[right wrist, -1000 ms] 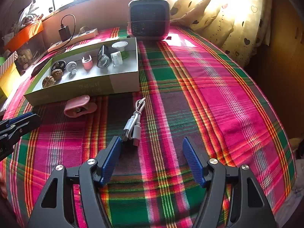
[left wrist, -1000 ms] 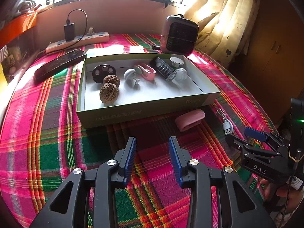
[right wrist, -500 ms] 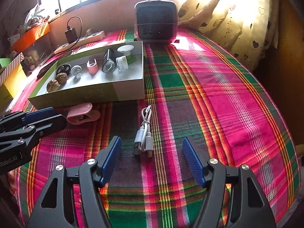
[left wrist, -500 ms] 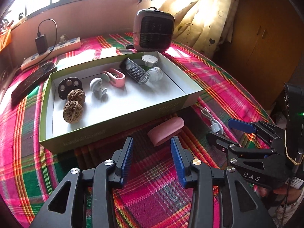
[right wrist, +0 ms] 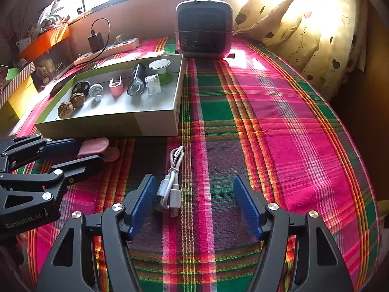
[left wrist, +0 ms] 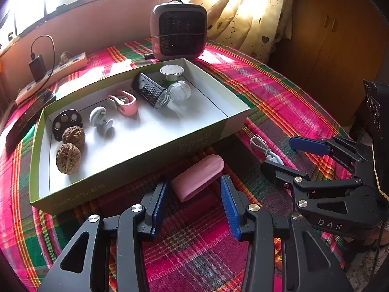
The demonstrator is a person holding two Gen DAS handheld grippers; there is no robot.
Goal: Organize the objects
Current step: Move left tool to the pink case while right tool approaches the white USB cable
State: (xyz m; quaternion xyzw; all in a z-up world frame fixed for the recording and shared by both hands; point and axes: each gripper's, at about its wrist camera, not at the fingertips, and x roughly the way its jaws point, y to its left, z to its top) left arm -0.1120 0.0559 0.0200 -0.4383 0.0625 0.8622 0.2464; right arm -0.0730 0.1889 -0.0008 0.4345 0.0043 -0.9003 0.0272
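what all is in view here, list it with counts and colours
box: 1, green outside and white inside, on the cloth
walnuts: 2, brown, box's left end
disc: 1, black, behind walnuts
knob: 1, grey, in box
clip: 1, pink, in box
grater: 1, black, in box
jar: 1, clear, in box
cap: 1, white on green, box's far corner
case: 1, pink, before box
cable: 1, white, coiled on cloth
heater: 1, maroon, behind box
power strip: 1, cream, far left
remote: 1, black, left of box
cloth: 1, plaid
left gripper: open around case
right gripper: open around cable

Far edge of plaid tablecloth: small heater; power strip with plugged charger; heart-print curtain at right.
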